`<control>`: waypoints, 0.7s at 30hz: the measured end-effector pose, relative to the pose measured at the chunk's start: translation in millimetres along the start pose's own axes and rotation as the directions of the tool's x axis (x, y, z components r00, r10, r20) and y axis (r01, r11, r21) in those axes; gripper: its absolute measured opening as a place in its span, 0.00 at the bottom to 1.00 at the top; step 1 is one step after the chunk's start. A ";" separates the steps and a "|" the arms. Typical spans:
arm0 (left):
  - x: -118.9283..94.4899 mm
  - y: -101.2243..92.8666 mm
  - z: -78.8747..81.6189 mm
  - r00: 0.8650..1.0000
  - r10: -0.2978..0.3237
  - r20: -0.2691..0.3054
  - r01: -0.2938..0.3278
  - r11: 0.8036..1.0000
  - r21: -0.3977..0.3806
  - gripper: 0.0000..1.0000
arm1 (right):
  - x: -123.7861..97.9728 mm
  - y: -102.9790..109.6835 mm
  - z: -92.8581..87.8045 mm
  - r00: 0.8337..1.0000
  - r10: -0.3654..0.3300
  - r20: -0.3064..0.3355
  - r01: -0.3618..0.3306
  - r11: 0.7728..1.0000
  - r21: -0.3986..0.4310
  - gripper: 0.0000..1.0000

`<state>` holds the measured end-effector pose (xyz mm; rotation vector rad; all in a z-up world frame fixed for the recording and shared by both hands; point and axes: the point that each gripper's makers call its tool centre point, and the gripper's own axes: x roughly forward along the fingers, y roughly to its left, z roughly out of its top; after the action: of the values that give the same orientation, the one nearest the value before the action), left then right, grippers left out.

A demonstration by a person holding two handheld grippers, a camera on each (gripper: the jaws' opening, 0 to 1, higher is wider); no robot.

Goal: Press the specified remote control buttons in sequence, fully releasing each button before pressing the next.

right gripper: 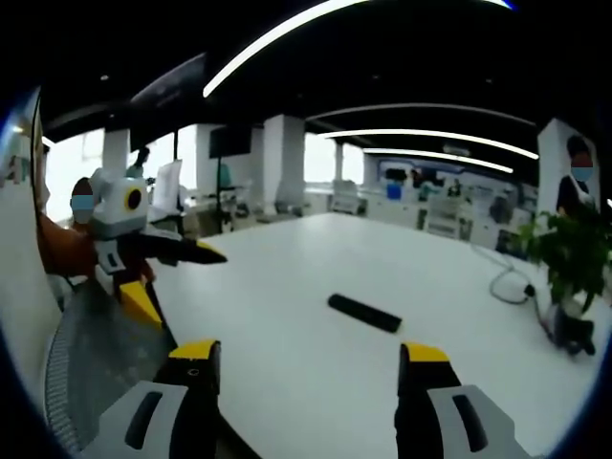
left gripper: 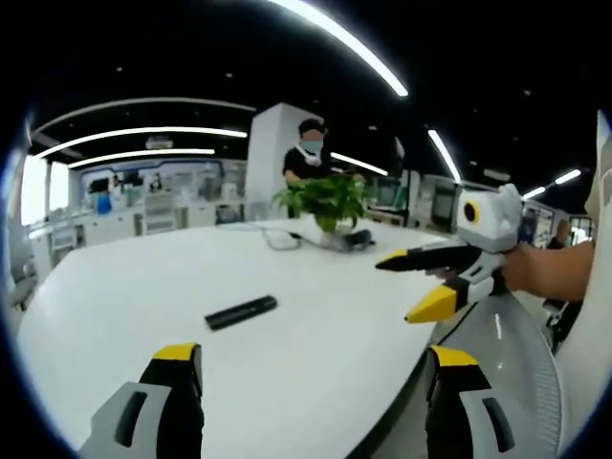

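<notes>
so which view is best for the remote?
Right gripper view: the remote lies near centre on the white table, almost between the jaws, unobstructed. The left gripper view also shows it whole, but off toward the left jaw. Buttons are too small to make out in either.

One remote control [left gripper: 241, 312], centre frame in the left gripper view. One potted plant [left gripper: 325, 202], upper centre. One white table [left gripper: 143, 287]. Two grippers: left gripper [left gripper: 316, 368] at the bottom edge, right gripper [left gripper: 426, 282] at right, both jaws apart. One cable [left gripper: 277, 236] near the plant.
</notes>
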<state>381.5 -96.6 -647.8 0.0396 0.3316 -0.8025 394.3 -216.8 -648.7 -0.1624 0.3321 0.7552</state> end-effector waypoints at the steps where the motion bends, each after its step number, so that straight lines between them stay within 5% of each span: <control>1: 0.0 -0.2 -0.1 1.000 -0.001 -0.001 0.001 1.000 0.000 1.00 | -0.1 0.0 0.0 1.000 0.000 0.000 0.000 1.000 -0.001 0.74; 21: 1.6 -4.9 0.1 1.000 -0.025 -0.001 0.025 1.000 -0.017 1.00 | 0.9 -2.0 -1.9 1.000 -0.012 -0.012 0.012 1.000 0.002 0.74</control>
<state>379.0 -101.2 -647.8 0.0207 0.3408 -0.8245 395.9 -218.2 -650.7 -0.1665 0.3435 0.7426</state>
